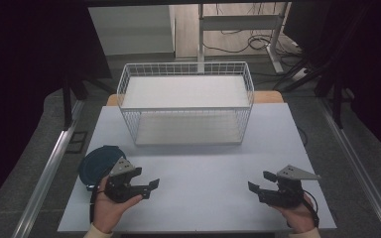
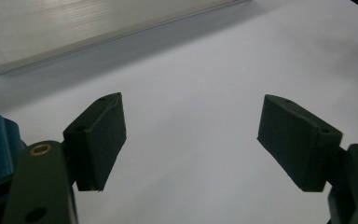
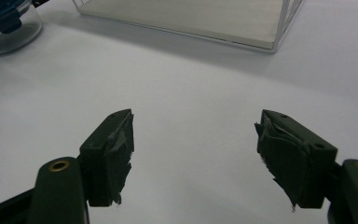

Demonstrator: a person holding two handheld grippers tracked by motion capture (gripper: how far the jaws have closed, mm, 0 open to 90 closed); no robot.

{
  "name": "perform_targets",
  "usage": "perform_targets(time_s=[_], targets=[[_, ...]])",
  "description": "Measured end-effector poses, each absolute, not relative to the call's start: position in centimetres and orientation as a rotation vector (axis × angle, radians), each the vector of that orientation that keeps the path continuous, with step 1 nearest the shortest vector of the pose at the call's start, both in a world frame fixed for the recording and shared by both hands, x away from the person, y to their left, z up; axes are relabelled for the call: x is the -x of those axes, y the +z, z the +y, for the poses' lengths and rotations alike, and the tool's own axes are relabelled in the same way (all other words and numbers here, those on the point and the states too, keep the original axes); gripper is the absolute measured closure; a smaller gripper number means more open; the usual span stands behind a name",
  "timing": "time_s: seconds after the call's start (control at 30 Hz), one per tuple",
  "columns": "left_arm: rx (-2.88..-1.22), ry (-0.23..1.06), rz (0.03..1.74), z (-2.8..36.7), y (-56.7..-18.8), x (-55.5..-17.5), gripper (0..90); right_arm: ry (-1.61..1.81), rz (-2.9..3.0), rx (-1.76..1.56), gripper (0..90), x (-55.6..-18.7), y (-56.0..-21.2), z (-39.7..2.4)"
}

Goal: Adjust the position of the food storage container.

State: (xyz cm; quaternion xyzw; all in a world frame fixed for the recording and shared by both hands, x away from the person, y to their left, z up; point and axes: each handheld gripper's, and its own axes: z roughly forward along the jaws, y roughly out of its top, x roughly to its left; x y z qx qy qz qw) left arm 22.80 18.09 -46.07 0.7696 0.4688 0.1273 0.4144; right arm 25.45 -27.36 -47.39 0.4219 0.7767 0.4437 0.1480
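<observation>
A person is holding the left gripper (image 1: 149, 188) low over the white table (image 1: 203, 163), jaws wide apart, nothing between them. Just beside it, on the near left, a round clear container with a blue lid (image 1: 96, 163) is sitting. The right gripper (image 1: 260, 181) is hovering near right, also gaping, empty. A white wire basket (image 1: 186, 106) is standing far back.

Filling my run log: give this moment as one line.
left gripper: open, empty | right gripper: open, empty | container: by left hand | basket: behind
</observation>
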Motion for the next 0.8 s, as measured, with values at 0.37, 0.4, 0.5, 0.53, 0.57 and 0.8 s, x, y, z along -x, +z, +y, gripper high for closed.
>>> perform_targets(time_s=[0.37, 0.4, 0.5, 0.53, 0.57, 0.8], targets=[[-1.966, 0.336, 1.189, 20.2, -43.5, -22.6, 23.8, 1.32, 2.2, -1.247, 27.8, -25.3, -47.1, -27.6], [-1.968, 0.344, 1.195, 20.7, -43.1, -22.7, 23.8, 1.319, 2.199, -1.244, 27.9, -25.3, -47.1, -27.6], [-1.963, 0.358, 1.216, 21.6, -42.7, -22.9, 23.9, 1.306, 2.208, -1.243, 27.9, -25.4, -47.3, -27.6], [-1.96, 0.362, 1.222, 21.9, -42.5, -22.9, 23.9, 1.299, 2.208, -1.246, 28.0, -25.4, -47.3, -27.6], [-1.96, 0.362, 1.222, 21.9, -42.5, -22.9, 23.9, 1.299, 2.208, -1.246, 28.0, -25.4, -47.3, -27.6], [-1.933, 0.416, 1.313, 25.1, -42.0, -23.8, 25.4, 1.274, 2.21, -1.238, 28.3, -25.4, -47.5, -27.6]])
